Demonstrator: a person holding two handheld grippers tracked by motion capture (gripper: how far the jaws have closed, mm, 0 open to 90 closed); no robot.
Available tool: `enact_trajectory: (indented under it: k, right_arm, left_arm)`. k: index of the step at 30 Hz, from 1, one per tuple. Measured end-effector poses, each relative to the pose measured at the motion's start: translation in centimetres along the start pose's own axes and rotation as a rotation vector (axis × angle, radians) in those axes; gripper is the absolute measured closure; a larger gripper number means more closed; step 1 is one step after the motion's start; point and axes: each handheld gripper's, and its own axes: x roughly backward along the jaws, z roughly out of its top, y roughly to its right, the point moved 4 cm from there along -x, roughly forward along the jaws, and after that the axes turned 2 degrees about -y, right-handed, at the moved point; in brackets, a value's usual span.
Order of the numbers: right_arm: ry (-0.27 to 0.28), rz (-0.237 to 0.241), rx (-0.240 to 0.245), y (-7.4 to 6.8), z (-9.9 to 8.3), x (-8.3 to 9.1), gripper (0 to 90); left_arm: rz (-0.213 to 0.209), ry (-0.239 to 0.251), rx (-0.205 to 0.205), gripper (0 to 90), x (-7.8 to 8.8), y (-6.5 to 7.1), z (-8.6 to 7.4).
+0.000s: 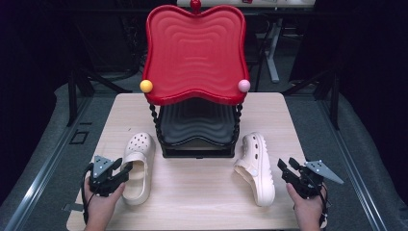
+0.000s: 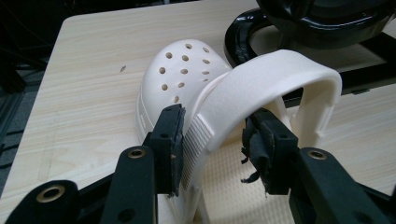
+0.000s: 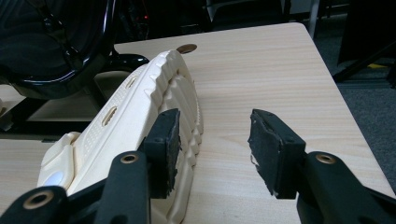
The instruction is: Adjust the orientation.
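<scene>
Your left gripper (image 2: pixel 212 135) straddles the heel strap of the left cream clog (image 1: pixel 138 166), jaws apart; your right gripper (image 3: pixel 212 140) gapes empty just beside the right cream clog (image 1: pixel 256 166) on the table (image 1: pixel 202 192)

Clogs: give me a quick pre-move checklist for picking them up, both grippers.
1. Left gripper astride the left clog heel strap: ok.
2. Left pads pressing the strap: not ok, gaps show either side.
3. Right gripper around the right clog: not ok, the clog lies beside the left jaw, gap empty.
4. Right clog upright: not ok, it lies on its side, sole ridges facing the gripper.
5. Rack apart from both clogs: ok.
</scene>
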Motion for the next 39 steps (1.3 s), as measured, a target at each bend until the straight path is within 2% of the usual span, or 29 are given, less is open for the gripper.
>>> enact_trajectory:
  k: [5, 8, 9, 11, 15, 17, 18, 22, 24, 25, 27, 28, 31, 36, 39]
  right_arm:
    - [0.001, 0.001, -0.012, 0.3, 0.0, 0.0, 52.3]
    - [0.002, 0.005, -0.025, 0.4, 0.0, 0.0, 52.2]
    - [0.000, 0.004, -0.028, 0.4, 0.0, 0.0, 52.3]
    - [-0.011, 0.007, -0.030, 0.4, -0.1, -0.2, 52.3]
    - [-0.022, 0.013, -0.029, 0.2, -0.3, -0.5, 52.2]
    - [-0.023, 0.015, -0.026, 0.1, -0.3, -0.5, 52.2]
    - [-0.019, 0.016, -0.027, 0.1, -0.3, -0.5, 52.2]
    - [-0.026, 0.013, -0.035, 0.4, -0.4, -0.5, 52.1]
    - [-0.023, 0.015, -0.042, 0.6, -0.3, -0.3, 52.0]
    - [-0.020, 0.014, -0.045, 0.7, -0.3, -0.3, 52.0]
    - [-0.021, 0.012, -0.052, 0.7, -0.3, -0.3, 52.0]
    - [-0.021, 0.012, -0.057, 0.7, -0.3, -0.3, 52.0]
    - [-0.018, 0.019, -0.054, 0.6, -0.3, -0.5, 51.8]
    - [-0.030, 0.017, -0.046, 0.5, -0.4, -0.6, 51.7]
    - [-0.031, 0.018, -0.048, 0.5, -0.4, -0.6, 51.5]
  left_arm:
    - [-0.010, 0.012, 0.004, 57.5, 1.0, 0.0, 0.0]
    - [-0.003, 0.018, 0.006, 57.5, 0.9, -0.3, 0.2]
    - [-0.004, 0.032, 0.021, 57.5, 0.7, -0.5, 0.4]
    - [-0.008, 0.028, 0.041, 56.4, -0.1, -0.9, 1.1]
    - [-0.030, -0.040, 0.083, 54.0, -2.5, -1.8, 0.9]
    - [-0.031, -0.050, 0.074, 53.7, -2.6, -1.9, 0.7]
    - [-0.035, -0.048, 0.059, 53.5, -2.4, -1.8, 0.6]
    - [-0.061, -0.025, 0.043, 52.1, -1.5, -1.6, 0.4]
    - [-0.059, 0.015, 0.034, 52.3, -0.6, -1.5, 0.7]
    - [-0.059, 0.015, 0.034, 53.0, -0.6, -1.5, 0.7]
    - [-0.027, 0.038, 0.031, 57.0, -0.4, -1.7, 1.1]
    - [-0.008, 0.056, 0.048, 59.6, -0.4, -1.9, 1.4]
    - [0.009, 0.050, 0.055, 65.5, -0.6, -2.1, 1.6]
    - [0.007, 0.026, 0.074, 71.3, -1.6, -2.3, 1.4]
    - [-0.003, 0.035, 0.088, 72.2, -1.6, -2.4, 1.3]
